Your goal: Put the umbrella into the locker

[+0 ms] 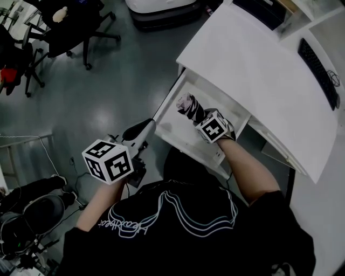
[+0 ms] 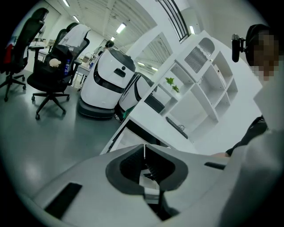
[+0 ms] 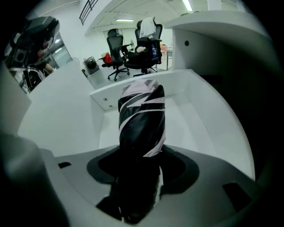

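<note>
A folded umbrella (image 1: 188, 106), black with pale pink stripes, points down into the open white locker compartment (image 1: 173, 125). My right gripper (image 1: 200, 116) is shut on its lower end. In the right gripper view the umbrella (image 3: 142, 119) stands up between the jaws of the right gripper (image 3: 141, 155), with the compartment's white walls (image 3: 199, 115) around it. My left gripper (image 1: 141, 130) hovers just left of the compartment's front edge, over the floor. In the left gripper view the left gripper (image 2: 144, 148) has its jaws closed together with nothing between them.
The locker's white top (image 1: 259, 70) stretches to the right, with a black keyboard (image 1: 318, 73) on a shelf beyond. Office chairs (image 1: 70, 27) stand at the upper left and a white machine base (image 1: 161, 11) at the top. Dark equipment (image 1: 32, 210) lies at the lower left.
</note>
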### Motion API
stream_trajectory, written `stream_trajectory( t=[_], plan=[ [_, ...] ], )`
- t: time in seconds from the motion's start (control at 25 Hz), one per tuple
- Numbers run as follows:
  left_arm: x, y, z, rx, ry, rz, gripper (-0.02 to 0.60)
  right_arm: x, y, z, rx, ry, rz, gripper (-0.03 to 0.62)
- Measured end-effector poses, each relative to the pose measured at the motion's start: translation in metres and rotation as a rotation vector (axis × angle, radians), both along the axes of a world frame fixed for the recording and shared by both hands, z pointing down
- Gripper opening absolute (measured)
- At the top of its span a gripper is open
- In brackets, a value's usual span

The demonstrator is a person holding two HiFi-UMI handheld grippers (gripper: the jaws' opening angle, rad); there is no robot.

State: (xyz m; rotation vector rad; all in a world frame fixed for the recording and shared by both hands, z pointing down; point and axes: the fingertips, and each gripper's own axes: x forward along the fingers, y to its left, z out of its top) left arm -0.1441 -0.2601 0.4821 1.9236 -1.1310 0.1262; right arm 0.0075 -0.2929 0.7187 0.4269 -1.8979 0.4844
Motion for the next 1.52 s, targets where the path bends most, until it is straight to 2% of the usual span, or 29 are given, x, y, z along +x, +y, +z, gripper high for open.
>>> stream_trajectory(
  t=[0.2, 0.68, 0.76, 0.84, 0.96, 1.2, 1.32, 1.52],
  plan=[
    [-0.006, -0.001, 0.007, -0.019, 0.002, -0.013, 0.014, 0.003, 0.0, 0.018, 0.014, 0.054, -0.048, 0.247],
    [-0.025, 0.003, 0.009, -0.016, 0.004, -0.049, 0.012, 0.001, 0.001, 0.035, 0.065, 0.065, -0.082, 0.275],
    [-0.026, 0.007, 0.009, -0.016, 0.011, -0.054, 0.012, 0.001, 0.001, 0.035, 0.068, 0.059, -0.08, 0.314],
    [-0.028, 0.012, 0.009, -0.019, 0.014, -0.057, 0.014, -0.002, 0.002, 0.033, 0.066, 0.035, -0.061, 0.383],
    [-0.032, 0.018, 0.011, -0.026, 0.022, -0.063, 0.013, -0.001, 0.001, 0.027, 0.053, -0.002, 0.008, 0.461],
    [-0.027, 0.025, 0.007, -0.01, 0.048, -0.05, 0.013, 0.007, -0.01, -0.018, 0.081, -0.108, 0.122, 0.48],
    [-0.019, 0.029, 0.004, -0.002, 0.045, -0.023, 0.013, 0.001, -0.008, -0.062, 0.113, -0.238, 0.163, 0.414],
    [-0.003, 0.034, -0.009, 0.025, 0.056, 0.031, 0.014, -0.002, 0.002, -0.155, 0.201, -0.509, 0.273, 0.202]
  ],
)
